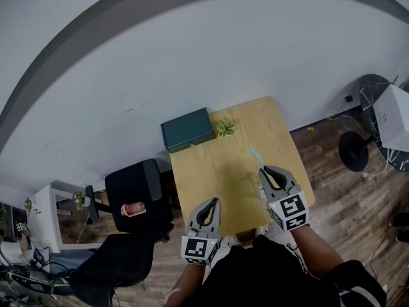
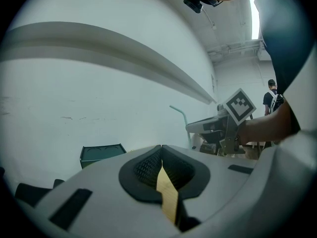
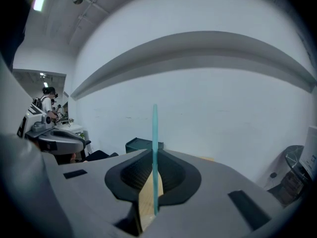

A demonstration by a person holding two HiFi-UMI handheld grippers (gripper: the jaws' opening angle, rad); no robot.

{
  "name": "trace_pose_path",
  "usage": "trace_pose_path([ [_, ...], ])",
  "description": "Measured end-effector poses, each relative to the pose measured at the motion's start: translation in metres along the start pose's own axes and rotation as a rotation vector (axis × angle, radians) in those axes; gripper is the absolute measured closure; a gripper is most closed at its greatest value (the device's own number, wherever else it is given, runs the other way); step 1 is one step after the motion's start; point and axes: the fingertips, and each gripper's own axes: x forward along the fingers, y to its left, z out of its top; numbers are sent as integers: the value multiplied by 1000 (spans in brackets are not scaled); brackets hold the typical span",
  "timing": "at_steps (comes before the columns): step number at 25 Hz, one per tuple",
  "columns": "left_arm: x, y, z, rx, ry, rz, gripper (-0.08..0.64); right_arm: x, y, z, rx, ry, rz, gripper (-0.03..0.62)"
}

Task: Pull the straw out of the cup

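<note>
A thin teal straw [image 1: 255,153] sticks out past the tips of my right gripper [image 1: 263,170], which is shut on it above the right part of the wooden table [image 1: 217,171]. In the right gripper view the straw [image 3: 154,152] stands upright between the closed pads, its lower end free. My left gripper [image 1: 214,201] hovers at the table's near edge, shut with nothing in it; its own view shows the jaws [image 2: 161,147] together, and the right gripper [image 2: 218,128] with the straw [image 2: 181,117] off to the right. No cup shows in any view.
A dark green box [image 1: 187,129] and a small potted plant [image 1: 225,128] sit at the table's far edge against the white wall. A black chair [image 1: 137,194] stands left of the table. A black round stand [image 1: 354,149] and a white unit [image 1: 393,117] are on the floor at right.
</note>
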Motion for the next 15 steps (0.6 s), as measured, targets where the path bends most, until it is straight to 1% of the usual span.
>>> trace_pose_path([
  [3,0,0,-2,11,-1,-14,540,-7,2,18,-5,-45,-5,540],
  [5,-1,0,1,5,-14,-16,540,-13,4,29,-8,-77,-5,540],
  [8,-1,0,4,16,-31,-24,540,-23,7,48,-11,-133,-8,540],
  [11,-1,3,4,37,-44,-32,540,-31,10,68,-22,-191,-7,540],
  [15,0,5,14,59,-61,-33,540,-43,16,93,-40,-267,0,541],
])
